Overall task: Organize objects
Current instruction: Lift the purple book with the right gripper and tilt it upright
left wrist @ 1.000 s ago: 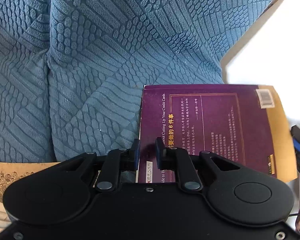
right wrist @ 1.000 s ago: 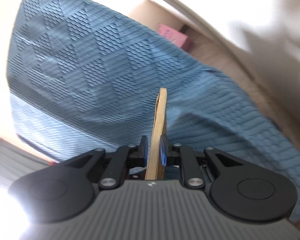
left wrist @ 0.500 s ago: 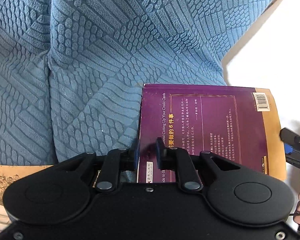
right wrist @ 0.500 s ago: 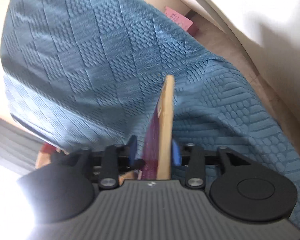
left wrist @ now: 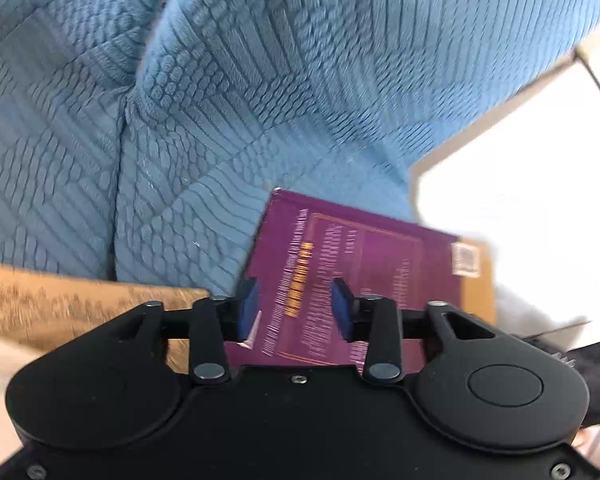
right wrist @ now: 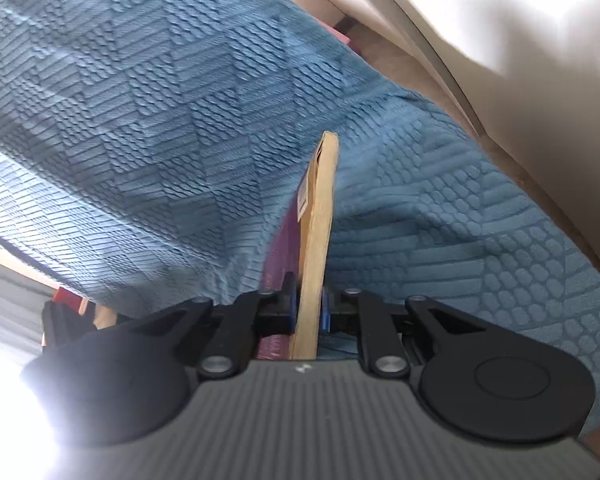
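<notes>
The purple book (left wrist: 364, 264) lies on the blue textured sofa cover (left wrist: 260, 100), near its right edge; motion blur makes its text unreadable. The left gripper (left wrist: 296, 310) hovers over the spine end, its jaws opening, pads clear of the cover. The right gripper (right wrist: 308, 308) is closing, its pads pinching the book's page edge (right wrist: 318, 240). A tan patterned book (left wrist: 72, 304) is half hidden behind the left gripper.

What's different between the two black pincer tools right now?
The left gripper has its jaws apart and opening, nothing pinched; the right gripper is closing on the purple-covered paperback book, pads against its edge. The left sees the book's cover, the right its tan page edge. Both have blue pads.
</notes>
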Motion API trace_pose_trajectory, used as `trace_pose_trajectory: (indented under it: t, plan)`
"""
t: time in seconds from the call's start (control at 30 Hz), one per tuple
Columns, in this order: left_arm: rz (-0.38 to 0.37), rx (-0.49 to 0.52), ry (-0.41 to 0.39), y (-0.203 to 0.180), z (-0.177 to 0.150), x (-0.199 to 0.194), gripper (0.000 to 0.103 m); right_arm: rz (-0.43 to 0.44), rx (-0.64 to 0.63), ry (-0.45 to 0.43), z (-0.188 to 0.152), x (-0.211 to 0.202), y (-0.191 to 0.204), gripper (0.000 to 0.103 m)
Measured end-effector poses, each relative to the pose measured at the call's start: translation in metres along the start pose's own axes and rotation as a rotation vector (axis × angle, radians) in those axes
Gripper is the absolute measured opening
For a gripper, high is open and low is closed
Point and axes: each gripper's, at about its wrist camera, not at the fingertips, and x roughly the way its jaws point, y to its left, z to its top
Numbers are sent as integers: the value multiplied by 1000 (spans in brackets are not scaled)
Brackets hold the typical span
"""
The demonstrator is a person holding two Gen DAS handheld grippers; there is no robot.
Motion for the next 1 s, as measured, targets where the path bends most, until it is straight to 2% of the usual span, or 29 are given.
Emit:
trace_pose_trajectory:
  t: [0.07,0.2,0.3,0.5,0.77,0.83,1.0]
  plan:
    - [-62,-70,-11,1,-9,-13,51,-3,-2,-11,-1,-3,12,14]
    - [-178,-173,53,-3,-32,-18,57,-26,-27,-32,-1,-4,28,14]
    - [-257,-255,89,-6,-48,-11,66,-23,-13,-42,-1,-6,34,14]
    - [-379,-429,161,-7,-76,16,71,-29,42,-62,-6,-10,32,14]
    - [-399,-534,173,-2,-85,42,71,-27,81,-64,-11,-13,28,14]
    - [-398,-563,169,3,-86,46,67,-26,89,-65,-11,-14,27,14]
    - [-408,-559,145,3,-82,47,64,-20,109,-63,-12,-16,22,14]
